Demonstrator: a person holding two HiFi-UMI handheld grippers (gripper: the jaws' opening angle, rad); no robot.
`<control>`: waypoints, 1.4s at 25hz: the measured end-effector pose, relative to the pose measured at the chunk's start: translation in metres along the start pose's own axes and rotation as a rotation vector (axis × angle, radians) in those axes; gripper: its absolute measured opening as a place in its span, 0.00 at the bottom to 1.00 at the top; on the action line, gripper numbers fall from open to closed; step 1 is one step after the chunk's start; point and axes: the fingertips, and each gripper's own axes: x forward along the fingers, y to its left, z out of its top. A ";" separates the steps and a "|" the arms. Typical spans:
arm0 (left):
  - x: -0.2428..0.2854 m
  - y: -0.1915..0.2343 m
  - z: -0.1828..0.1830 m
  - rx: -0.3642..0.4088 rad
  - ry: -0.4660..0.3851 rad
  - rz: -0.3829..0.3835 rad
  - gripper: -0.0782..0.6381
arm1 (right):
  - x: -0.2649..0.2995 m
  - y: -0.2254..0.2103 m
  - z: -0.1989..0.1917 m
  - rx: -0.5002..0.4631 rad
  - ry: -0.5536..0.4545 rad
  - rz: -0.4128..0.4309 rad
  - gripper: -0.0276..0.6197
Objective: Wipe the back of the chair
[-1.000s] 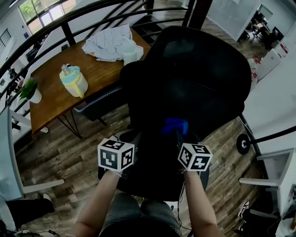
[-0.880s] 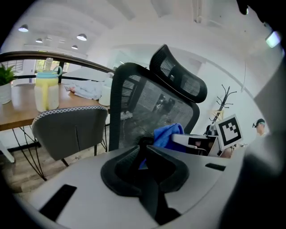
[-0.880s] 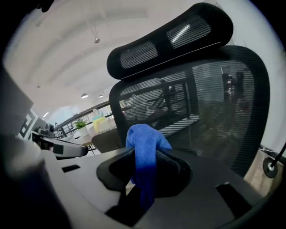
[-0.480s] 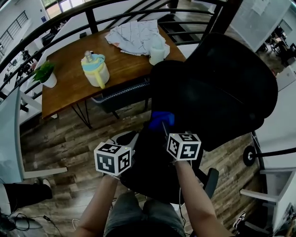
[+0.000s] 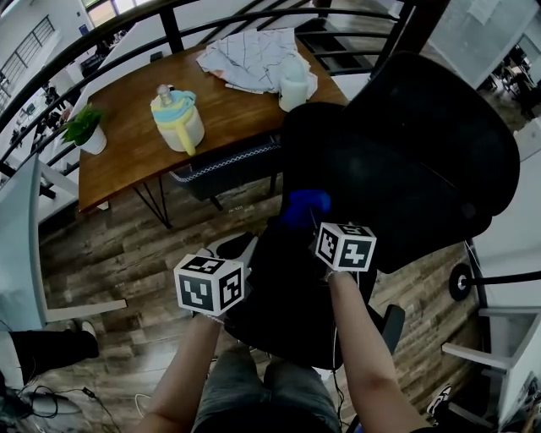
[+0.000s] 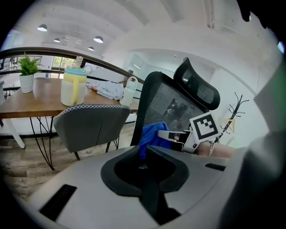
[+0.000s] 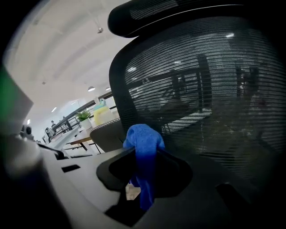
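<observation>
The black office chair [image 5: 423, 161] has a mesh back [image 7: 201, 98] and a headrest [image 7: 178, 13]. My right gripper [image 5: 314, 221] is shut on a blue cloth [image 5: 304, 207], which sits at the back's lower left edge. In the right gripper view the blue cloth [image 7: 144, 147] bulges out between the jaws of the right gripper [image 7: 144, 156], close to the mesh frame. My left gripper [image 5: 230, 249] hangs lower left of the chair, off the chair. In the left gripper view the left gripper [image 6: 144, 154] looks shut with nothing in it, and the blue cloth [image 6: 152, 133] shows beyond.
A wooden table [image 5: 127, 144] stands behind the chair with a yellow jug [image 5: 177, 118], a potted plant [image 5: 84, 131], a white cup [image 5: 292, 89] and crumpled fabric [image 5: 249, 59]. A grey chair [image 6: 89, 123] sits under it. Black railings [image 5: 101, 34] curve beyond; the floor is wood planks.
The right gripper has carried the blue cloth from the middle of the chair back leftward to its left edge. The left gripper has stayed low beside it.
</observation>
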 end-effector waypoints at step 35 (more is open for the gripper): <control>0.135 -0.214 -0.029 0.260 0.188 -0.300 0.18 | -0.169 -0.228 -0.062 0.228 -0.058 -0.284 0.22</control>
